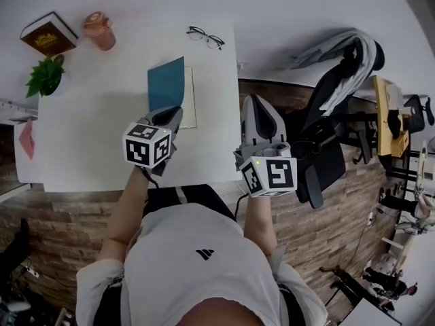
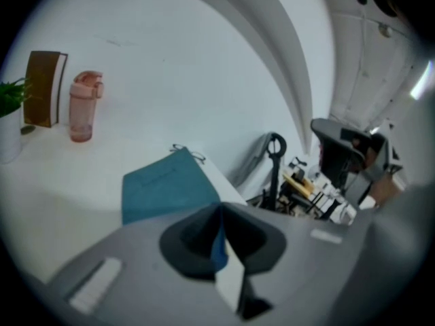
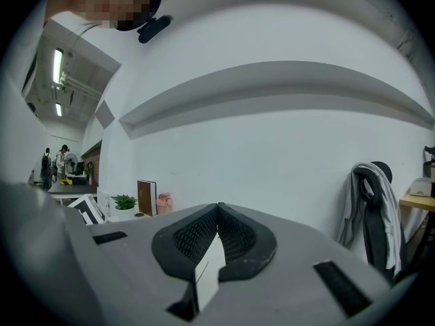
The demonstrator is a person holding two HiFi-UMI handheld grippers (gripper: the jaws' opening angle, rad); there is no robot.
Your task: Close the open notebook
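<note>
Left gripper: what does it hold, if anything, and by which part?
The left gripper holds the notebook's teal cover by its near edge, jaws shut on it.

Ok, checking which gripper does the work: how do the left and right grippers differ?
The left gripper is shut on the notebook cover; the right gripper is shut on nothing. The left gripper is over the table; the right gripper is beyond its right edge. Both have jaws together.

Matt teal notebook cover (image 1: pixel 166 81), smooth white table (image 1: pixel 102 134), pink plastic bottle (image 1: pixel 100 31)
</note>
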